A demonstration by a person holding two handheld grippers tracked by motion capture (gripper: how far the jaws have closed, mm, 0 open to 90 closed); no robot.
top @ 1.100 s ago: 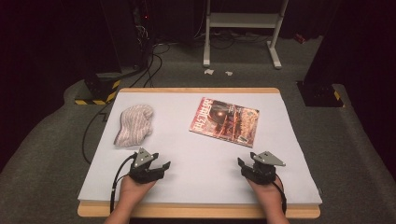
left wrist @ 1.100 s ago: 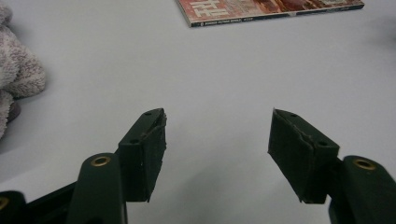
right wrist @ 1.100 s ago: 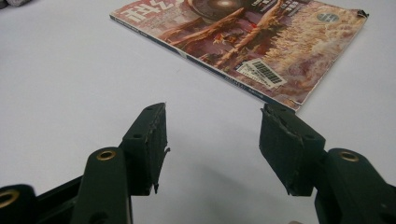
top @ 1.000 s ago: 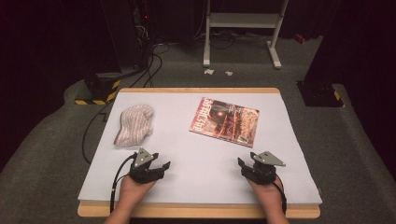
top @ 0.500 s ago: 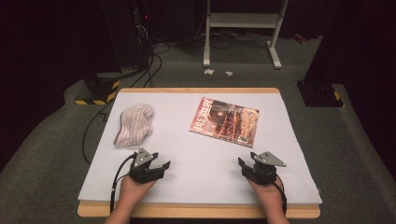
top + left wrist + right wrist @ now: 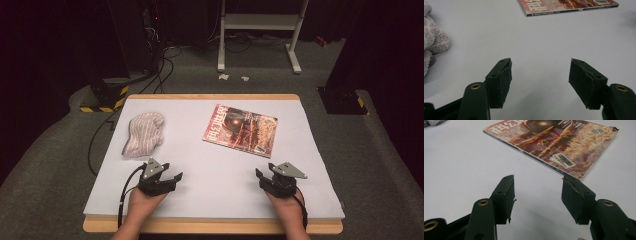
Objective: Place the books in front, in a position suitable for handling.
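A red-covered magazine point(image 6: 241, 130) lies flat on the white table top point(image 6: 220, 170), right of centre toward the back. A crumpled grey-white striped cloth point(image 6: 144, 132) lies at the left. My left gripper point(image 6: 167, 173) rests near the front edge just below the cloth, jaws open, nothing between them. My right gripper point(image 6: 267, 175) rests near the front right, open and empty, a short way in front of the magazine's near corner. In the left gripper view the open jaws point(image 6: 540, 62) frame bare table, with the cloth point(image 6: 434, 42) at left and the magazine point(image 6: 564, 5) far ahead. The right gripper point(image 6: 537, 180) faces the magazine point(image 6: 554, 142).
The table has a wooden rim point(image 6: 210, 226). Beyond its far edge the floor holds black cables point(image 6: 160, 70), a white metal stand point(image 6: 260, 30), a black-and-yellow striped base point(image 6: 102, 102) at left and a dark base point(image 6: 342, 102) at right. The table's middle is bare.
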